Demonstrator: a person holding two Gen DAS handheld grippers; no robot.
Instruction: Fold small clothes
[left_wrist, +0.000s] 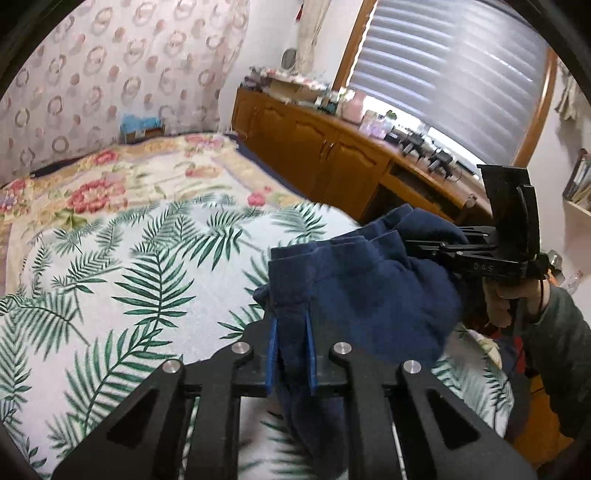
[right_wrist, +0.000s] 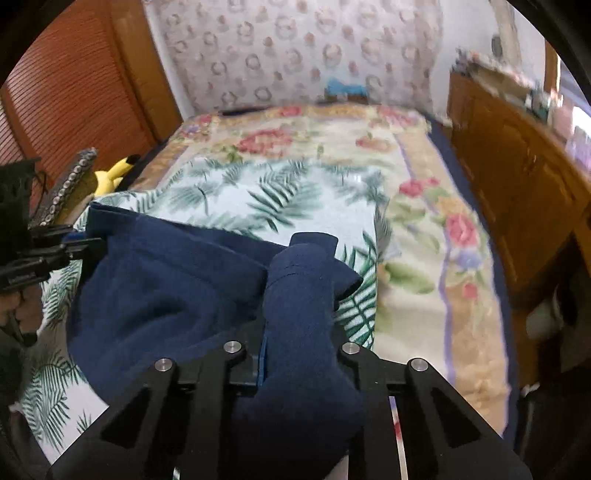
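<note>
Left wrist view: the left hand-held gripper (left_wrist: 290, 332) is clamped on an edge of the navy garment (left_wrist: 362, 291), blue pads pinching a fold of cloth between them.
Right hand-held gripper (right_wrist: 295, 295): closed on another bunched part of the same garment; the cloth wraps over its fingers, so I cannot see how deep the bite is.
Where the garment is: hanging between the two grippers, slumped over the palm-print sheet (left_wrist: 122, 273) on the bed, near that sheet's edge on the wooden cabinet (left_wrist: 332, 147) side.
Risk, thin bite: the left pads seem to hold only a narrow hem; a sharp tug apart could pull it free and drop that corner onto the sheet.
Risk, layers: the right grip looks like a wad of several layers; if so, the fold would likely come out lumpy and crooked.
Risk, slack: the middle sags in heavy folds; laid down like that, creases would probably set in.
Risk, the sheet: dragging the garment across the palm-print sheet could ruck it up underneath.
Risk, the edge: a slipped end could slide off the bed towards the cabinet.
</note>
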